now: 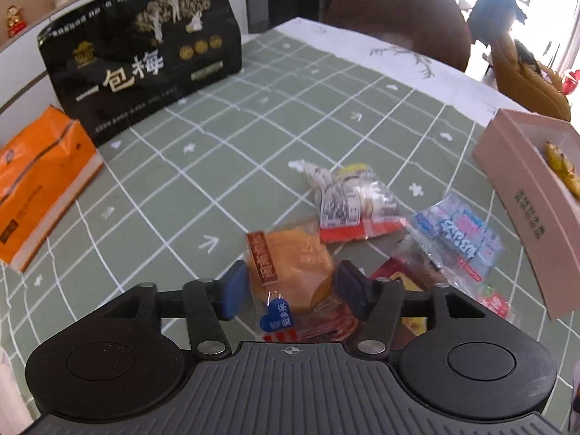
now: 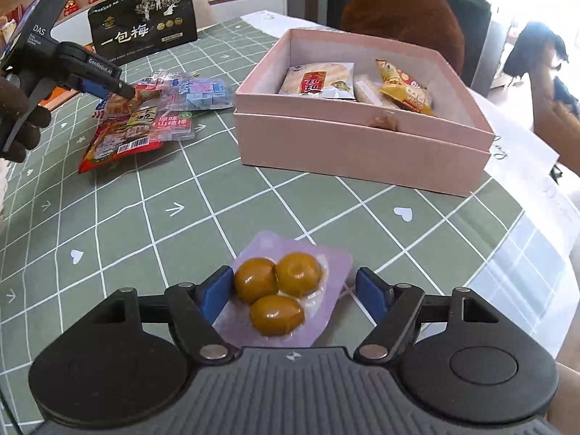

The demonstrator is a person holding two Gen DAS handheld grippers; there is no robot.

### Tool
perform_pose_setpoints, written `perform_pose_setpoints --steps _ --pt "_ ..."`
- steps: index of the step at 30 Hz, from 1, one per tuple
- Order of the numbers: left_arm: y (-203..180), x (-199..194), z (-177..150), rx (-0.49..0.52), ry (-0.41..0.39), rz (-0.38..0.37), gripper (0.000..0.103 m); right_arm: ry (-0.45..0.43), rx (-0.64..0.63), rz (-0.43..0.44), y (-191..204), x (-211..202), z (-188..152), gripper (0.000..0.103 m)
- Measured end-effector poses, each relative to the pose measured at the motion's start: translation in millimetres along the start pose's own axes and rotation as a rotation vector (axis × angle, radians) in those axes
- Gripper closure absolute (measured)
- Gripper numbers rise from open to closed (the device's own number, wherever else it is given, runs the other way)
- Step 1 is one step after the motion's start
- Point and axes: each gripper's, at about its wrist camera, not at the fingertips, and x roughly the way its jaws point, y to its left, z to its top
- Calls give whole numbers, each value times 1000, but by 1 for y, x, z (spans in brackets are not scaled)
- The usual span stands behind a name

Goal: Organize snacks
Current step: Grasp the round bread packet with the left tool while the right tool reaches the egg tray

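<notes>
In the left wrist view an orange pastry packet (image 1: 290, 257) lies on the green checked cloth between the blue pads of my left gripper (image 1: 294, 291), which stands open around it. Beyond it lie a white-and-red packet (image 1: 355, 206) and a blue-pink candy bag (image 1: 460, 232). My right gripper (image 2: 293, 297) is open around a purple packet (image 2: 290, 290) holding three yellow-brown balls; the right pad stands clear of it. The pink box (image 2: 362, 152) sits ahead and holds a rice cracker pack (image 2: 319, 81) and a yellow pack (image 2: 402, 87). The left gripper (image 2: 123, 90) shows over the snack pile (image 2: 119, 141).
A big black bag (image 1: 145, 58) stands at the back left, with an orange tissue pack (image 1: 40, 181) beside it. A brown chair (image 2: 402, 18) is behind the table. The pink box (image 1: 522, 195) is to the left gripper's right. A gloved hand (image 2: 21, 123) holds the left gripper.
</notes>
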Motion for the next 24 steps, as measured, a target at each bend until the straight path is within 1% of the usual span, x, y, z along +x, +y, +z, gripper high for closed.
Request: perform_pose_setpoints --steps 2,3,6,7,9,10,11,13,15,18,20,21,22,24 --pt "5 6 0 -57 13 -24 34 -9 10 -3 4 2 1 25" --pt "7 7 0 -76 3 -26 34 -11 8 -6 4 1 1 25" --pt "10 1 -2 -120 5 -19 44 -17 13 -8 1 1 -1 21" --pt "11 -5 -5 -140 -4 -27 45 -18 15 -7 0 1 -1 21" --pt "12 -23 -15 -196 -27 -71 46 -23 17 -6 -1 1 -3 19" --pt "11 -38 -23 -220 -57 -104 47 -30 19 -8 -1 0 -4 18" --pt "8 -51 -29 -229 -86 -128 48 -38 21 -11 -1 0 -6 17" --pt "-4 -78 -43 -223 -122 -145 48 -53 24 -19 -1 0 -10 11" --pt "-21 -97 -60 -203 -110 -162 49 -57 31 -23 -3 -1 -13 8" --pt "-54 -113 -93 -181 -62 -243 49 -52 13 -12 -4 -2 -15 5" --pt "-75 -117 -115 -180 -37 -281 50 -34 -23 20 -6 -3 -15 5" --pt "-87 -117 -126 -181 -25 -293 51 -26 -40 35 -8 -4 -16 5" --pt "-96 -117 -137 -182 -16 -297 54 -20 -57 48 -9 -5 -17 5" --pt "-112 -112 -155 -188 4 -287 58 -15 -78 61 -13 -9 -21 5"
